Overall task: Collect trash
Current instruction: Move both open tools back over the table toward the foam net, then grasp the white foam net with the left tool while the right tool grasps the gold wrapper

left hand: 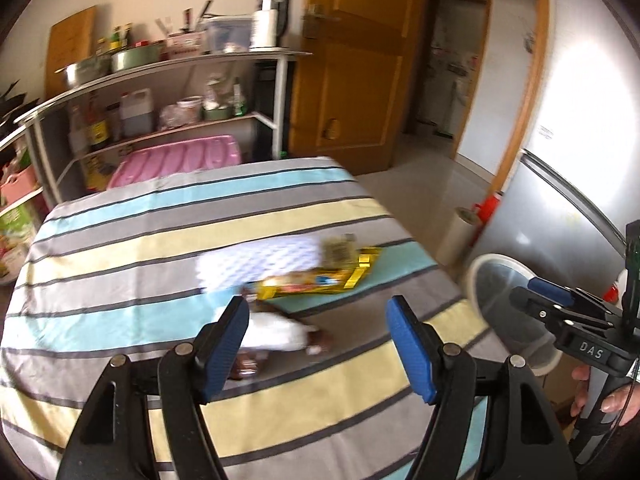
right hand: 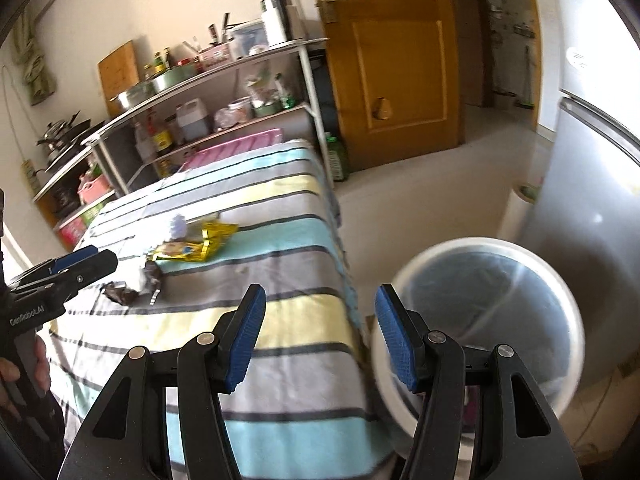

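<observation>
We hold the left gripper [left hand: 320, 350] and right gripper [right hand: 320, 338] with jaws spread, pinching nothing. Yellow wrappers [right hand: 192, 246] lie mid-tabletop [right hand: 280, 320]. A white bin [right hand: 480, 320] stands just beside its edge.

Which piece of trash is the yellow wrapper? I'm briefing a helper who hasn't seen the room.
Start at the table with the striped cloth beside the white bin. The trash lies in a cluster mid-table, and the yellow wrapper lies on a teal stripe. Its shiny gold-yellow foil sets it apart from the dark brown wrapper lying nearer.
</observation>
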The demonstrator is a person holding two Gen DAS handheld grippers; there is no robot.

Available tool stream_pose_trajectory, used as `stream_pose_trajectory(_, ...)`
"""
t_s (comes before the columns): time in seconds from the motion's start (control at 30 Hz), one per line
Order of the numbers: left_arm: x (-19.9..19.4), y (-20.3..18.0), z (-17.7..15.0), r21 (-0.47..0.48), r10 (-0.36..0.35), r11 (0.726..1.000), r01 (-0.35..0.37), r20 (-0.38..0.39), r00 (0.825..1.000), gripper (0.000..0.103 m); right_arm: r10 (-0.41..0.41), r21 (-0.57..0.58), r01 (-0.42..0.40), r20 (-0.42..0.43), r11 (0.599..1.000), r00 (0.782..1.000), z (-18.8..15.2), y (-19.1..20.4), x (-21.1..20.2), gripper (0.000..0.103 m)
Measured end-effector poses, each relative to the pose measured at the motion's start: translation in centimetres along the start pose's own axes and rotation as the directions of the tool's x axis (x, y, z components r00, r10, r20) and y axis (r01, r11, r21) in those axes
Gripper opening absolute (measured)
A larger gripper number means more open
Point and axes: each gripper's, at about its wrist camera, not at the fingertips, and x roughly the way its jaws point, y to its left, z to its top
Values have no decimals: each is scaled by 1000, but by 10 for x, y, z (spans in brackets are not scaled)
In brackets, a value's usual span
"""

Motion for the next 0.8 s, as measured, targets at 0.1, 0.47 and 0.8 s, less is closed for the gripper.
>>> stream_pose_trajectory(0.1, -1, 23, -2, -32, 27, 999, -27, -4, 1000, 73, 22, -18, -22, -15, 1000, 1000, 4, 12, 11, 58)
stream_pose_trajectory(0.47, 11, 79, -1, -94, 45, 994, -49, -43, 998, 78, 102, -60, -108, -103, 992, 989, 27, 57, 69, 58)
stream_pose_trajectory(0.8, 49, 83, 22, -70, -59, 996, 54, -77, 995, 81, 157, -59, -172, -196, 983, 968, 46, 73, 117, 58)
